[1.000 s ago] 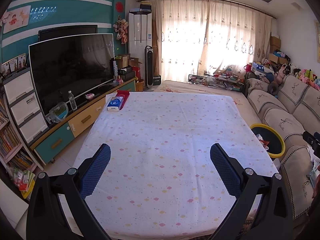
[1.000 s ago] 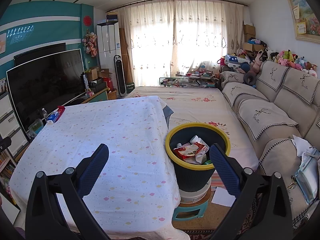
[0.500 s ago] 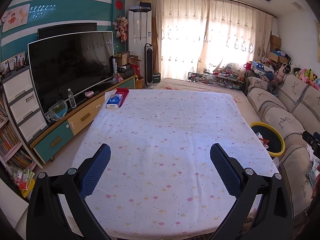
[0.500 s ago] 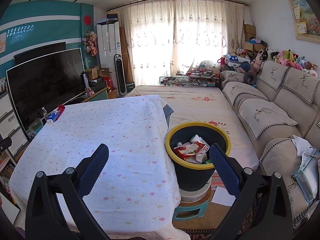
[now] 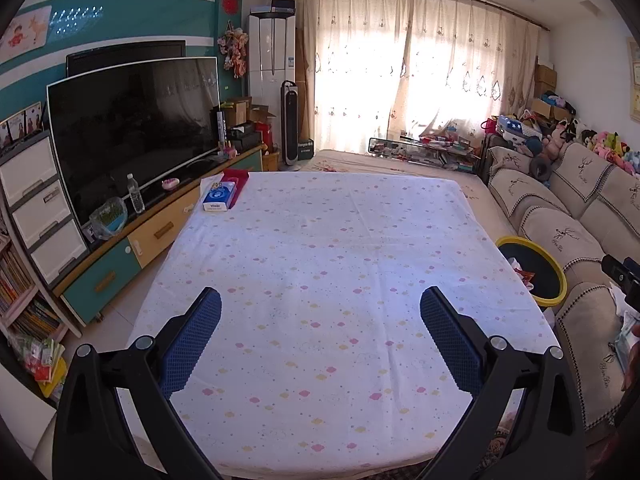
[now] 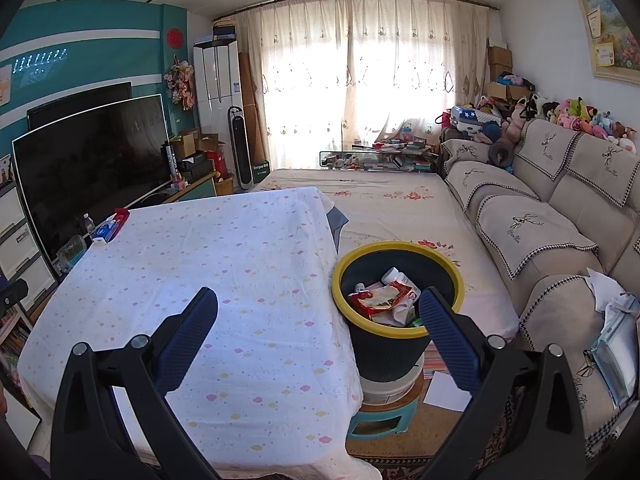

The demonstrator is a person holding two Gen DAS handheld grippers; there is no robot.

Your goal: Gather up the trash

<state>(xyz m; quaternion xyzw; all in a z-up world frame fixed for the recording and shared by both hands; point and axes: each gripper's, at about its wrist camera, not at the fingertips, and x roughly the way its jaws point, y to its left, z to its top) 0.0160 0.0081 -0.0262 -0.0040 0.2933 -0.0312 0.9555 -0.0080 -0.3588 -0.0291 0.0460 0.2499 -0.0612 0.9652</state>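
Holding both tongs wide apart over a worktop with a dotted cloth, with nothing in them.

From the left wrist view, the left tongs point(image 5: 320, 312) are spread, nothing between the blue pads. Under them is the worktop point(image 5: 340, 248). A blue tissue box point(image 5: 218, 197) sits at the far left corner, touching a red box point(image 5: 237, 178). The big TV point(image 5: 132, 128) stands off to the left. The yellow-rimmed bin point(image 5: 532, 270) peeks out past the right edge of the worktop, beside the sofa point(image 5: 560, 236). From the right wrist view, the right tongs point(image 6: 318, 308) are spread too. The bin point(image 6: 398, 288) stands just beside the worktop point(image 6: 208, 264), on a small stool point(image 6: 384, 420). Trash point(image 6: 380, 300) lies inside the bin. White paper point(image 6: 448, 392) lies on the floor near the stool.
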